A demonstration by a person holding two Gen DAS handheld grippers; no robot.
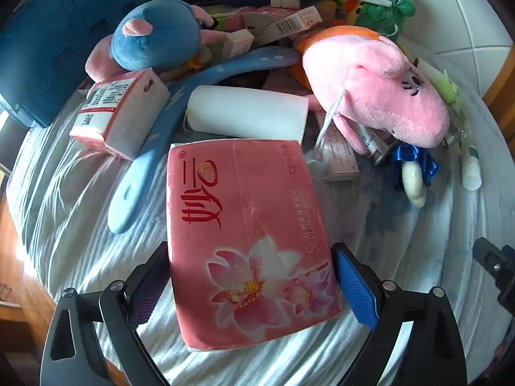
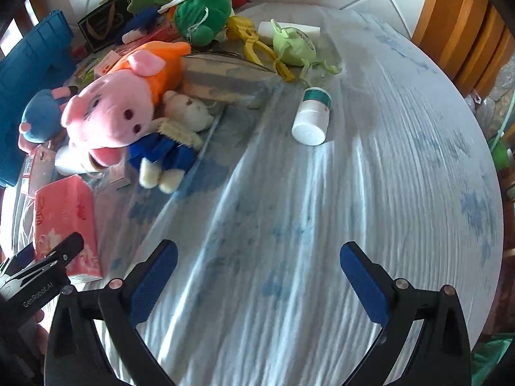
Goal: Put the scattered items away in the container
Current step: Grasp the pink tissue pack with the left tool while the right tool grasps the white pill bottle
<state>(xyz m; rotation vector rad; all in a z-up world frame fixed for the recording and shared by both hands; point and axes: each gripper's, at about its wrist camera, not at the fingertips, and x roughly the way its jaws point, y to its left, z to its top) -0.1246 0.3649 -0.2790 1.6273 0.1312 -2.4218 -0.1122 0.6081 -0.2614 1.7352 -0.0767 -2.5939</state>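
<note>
A pink tissue pack [image 1: 248, 234] with a flower print lies on the round table, its near end between the wide-spread fingers of my left gripper [image 1: 251, 286]; whether the pads touch it I cannot tell. The same pack shows at the left of the right wrist view [image 2: 64, 222] beside the left gripper's black finger. My right gripper [image 2: 257, 276] is open and empty over bare cloth. The blue crate [image 1: 54, 41] stands at the far left, also in the right wrist view [image 2: 29, 74]. Scattered items include a pink pig plush [image 1: 379, 96], a white roll [image 1: 248, 112] and a white bottle [image 2: 312, 115].
The table has a pale blue-patterned cloth [image 2: 322, 225]. A blue mouse plush [image 1: 157, 35], a blue hanger [image 1: 151, 160], small boxes [image 1: 119, 112], a bear in blue [image 2: 173, 141], a green frog plush [image 2: 202, 9] and yellow tongs [image 2: 254, 45] crowd the far side. A wooden chair [image 2: 463, 29] stands at the right.
</note>
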